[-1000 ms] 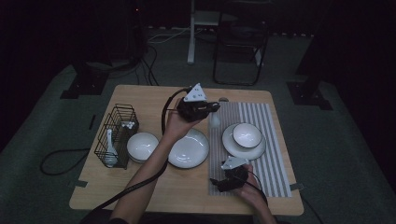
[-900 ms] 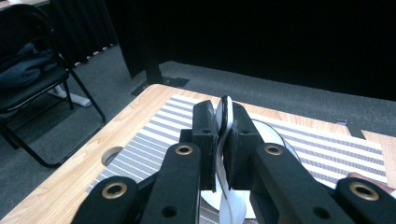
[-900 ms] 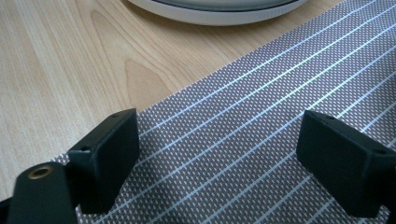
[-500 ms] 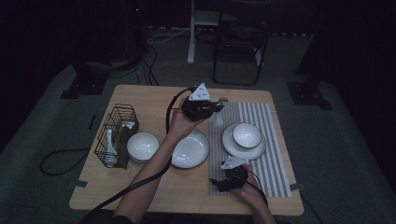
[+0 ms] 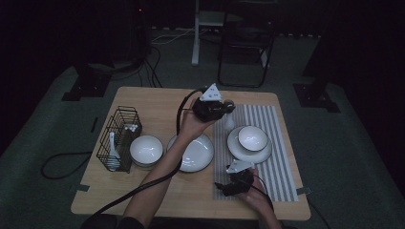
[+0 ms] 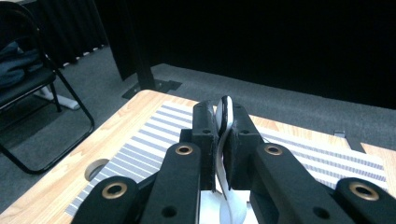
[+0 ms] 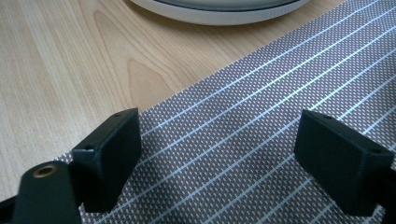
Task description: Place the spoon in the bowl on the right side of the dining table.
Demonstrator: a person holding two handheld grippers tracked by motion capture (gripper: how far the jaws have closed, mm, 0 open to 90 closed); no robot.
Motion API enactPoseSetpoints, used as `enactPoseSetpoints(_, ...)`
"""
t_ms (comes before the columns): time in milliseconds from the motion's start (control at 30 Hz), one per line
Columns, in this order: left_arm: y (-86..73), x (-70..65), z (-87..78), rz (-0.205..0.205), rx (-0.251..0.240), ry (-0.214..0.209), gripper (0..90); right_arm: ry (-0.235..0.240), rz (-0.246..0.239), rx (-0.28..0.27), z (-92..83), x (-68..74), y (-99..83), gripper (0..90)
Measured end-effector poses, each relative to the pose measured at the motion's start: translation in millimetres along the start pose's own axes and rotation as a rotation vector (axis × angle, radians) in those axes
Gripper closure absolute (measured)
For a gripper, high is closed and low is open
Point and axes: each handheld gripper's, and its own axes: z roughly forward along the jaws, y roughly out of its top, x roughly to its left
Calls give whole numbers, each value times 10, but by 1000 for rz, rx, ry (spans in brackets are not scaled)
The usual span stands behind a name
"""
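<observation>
A wire basket with one white spoon left in it stands at the table's left end, well to the left of both tools; a white bowl and a wide white plate sit between it and the striped placemat. Over the last second the left gripper has carried a white ceramic spoon a short way rightward, from above the bare wood onto the far left part of the mat, which suggests the spoon is about to be laid beside the place setting rather than returned to the basket. Its jaws are clamped on the spoon's handle. The spoon's long axis runs along the jaws: handle tip pointing away past the fingertips, bowl end hanging back beneath the tool toward the mat. Just right of it, a small bowl rests on a saucer. Nearer the person, the right gripper hovers low over the mat's near left corner, jaws wide apart and empty.
</observation>
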Motion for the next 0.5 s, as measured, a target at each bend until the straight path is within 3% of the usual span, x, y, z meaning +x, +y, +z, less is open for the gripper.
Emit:
enactPoseSetpoints(333,-83,-26,269,-33,-4,-20,849,-1,-3,-2,-1,4,-1,149)
enactPoseSetpoints(500,-127,-75,394,-29,6,-24,849,-2,-3,-3,-2,8,-1,149)
